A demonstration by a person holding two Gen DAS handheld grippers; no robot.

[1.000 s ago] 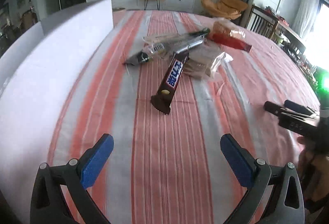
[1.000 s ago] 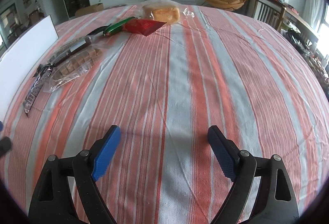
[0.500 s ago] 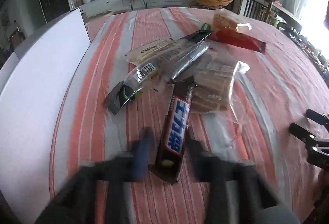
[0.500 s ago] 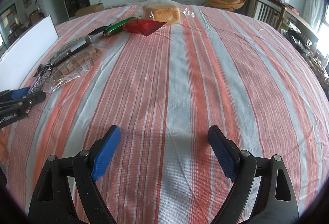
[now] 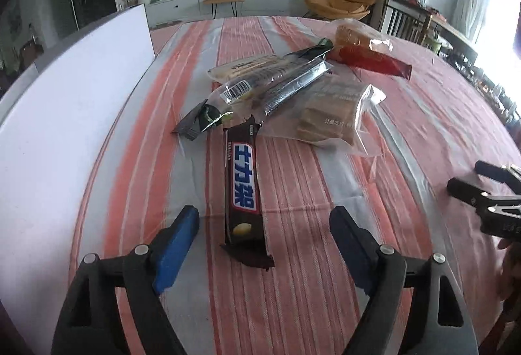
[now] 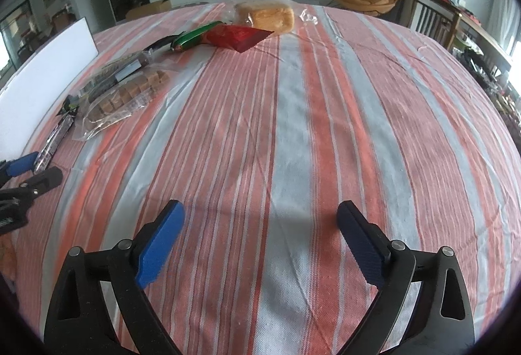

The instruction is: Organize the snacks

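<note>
Two grippers up: my left gripper [image 5: 260, 225] jaws are opening, bar [image 5: 242, 189] lying flat between the pads, untouched. Right gripper [image 6: 260, 231] is wide over bare cloth [image 6: 325, 127]. Other snacks [image 5: 293, 88] sit piled just beyond the bar.
</note>
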